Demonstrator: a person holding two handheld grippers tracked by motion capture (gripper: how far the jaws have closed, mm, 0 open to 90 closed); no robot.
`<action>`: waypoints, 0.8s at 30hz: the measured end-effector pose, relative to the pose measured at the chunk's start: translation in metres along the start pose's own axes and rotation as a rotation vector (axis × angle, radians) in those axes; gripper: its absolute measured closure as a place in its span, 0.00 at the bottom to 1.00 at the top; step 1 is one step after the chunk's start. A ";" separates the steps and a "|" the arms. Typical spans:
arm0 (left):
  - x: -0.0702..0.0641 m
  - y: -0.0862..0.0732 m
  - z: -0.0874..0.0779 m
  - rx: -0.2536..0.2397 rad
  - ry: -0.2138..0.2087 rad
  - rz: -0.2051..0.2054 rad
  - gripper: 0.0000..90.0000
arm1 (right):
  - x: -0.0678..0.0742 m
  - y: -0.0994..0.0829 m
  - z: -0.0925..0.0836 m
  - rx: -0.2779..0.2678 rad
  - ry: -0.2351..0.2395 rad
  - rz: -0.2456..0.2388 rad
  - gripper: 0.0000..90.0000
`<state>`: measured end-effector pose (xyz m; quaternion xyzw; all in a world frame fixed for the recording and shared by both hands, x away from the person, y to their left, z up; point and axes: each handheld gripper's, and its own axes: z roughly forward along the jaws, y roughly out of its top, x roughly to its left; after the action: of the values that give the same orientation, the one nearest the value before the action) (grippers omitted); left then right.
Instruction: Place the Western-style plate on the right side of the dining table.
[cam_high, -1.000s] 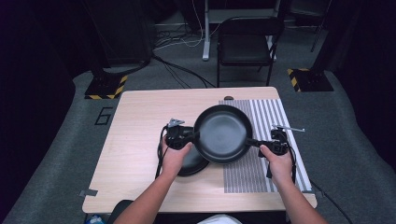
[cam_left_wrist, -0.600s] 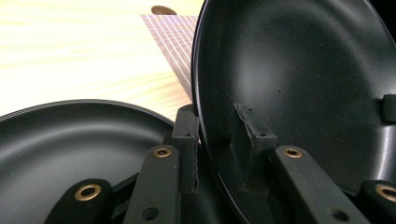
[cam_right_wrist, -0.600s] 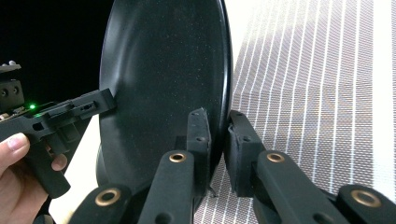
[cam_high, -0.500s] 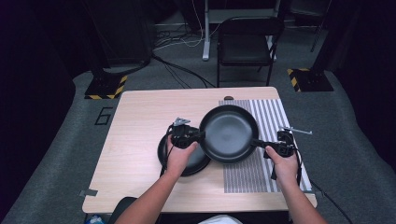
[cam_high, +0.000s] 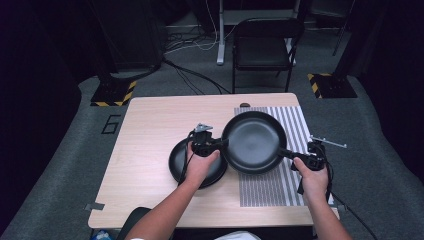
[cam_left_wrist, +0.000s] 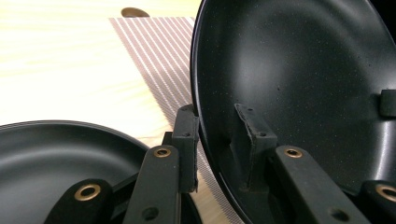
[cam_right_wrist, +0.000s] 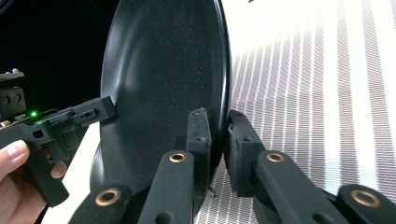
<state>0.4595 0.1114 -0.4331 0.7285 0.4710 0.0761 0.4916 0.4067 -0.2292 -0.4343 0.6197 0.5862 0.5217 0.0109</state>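
Both tongs, the left tongs (cam_high: 221, 143) and right tongs (cam_high: 292, 156), are matte black with brass-ringed screws, trailing black cables, bare forearms, and a green light.

Black folding chair (cam_high: 263, 50) at upper centre, behind the light wooden table (cam_high: 150, 125). Striped mat (cam_high: 290, 185) across the table's right half. Small dark disc (cam_high: 244, 105) at the far table edge. Yellow-and-black hazard-striped bases (cam_high: 114, 94) at left and right on grey floor. Cables (cam_high: 195, 75) trailing at upper centre.
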 end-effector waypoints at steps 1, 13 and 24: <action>-0.001 0.000 0.001 0.003 -0.006 0.001 0.79 | -0.001 0.000 -0.002 -0.005 -0.004 -0.002 0.90; -0.014 0.004 0.016 0.016 -0.035 0.019 0.79 | -0.009 -0.001 -0.019 -0.045 -0.027 0.022 0.91; -0.020 0.004 0.028 0.034 -0.059 0.026 0.79 | -0.017 -0.003 -0.030 -0.063 -0.053 0.046 0.91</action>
<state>0.4673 0.0774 -0.4367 0.7449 0.4480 0.0530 0.4916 0.3885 -0.2583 -0.4335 0.6461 0.5546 0.5233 0.0339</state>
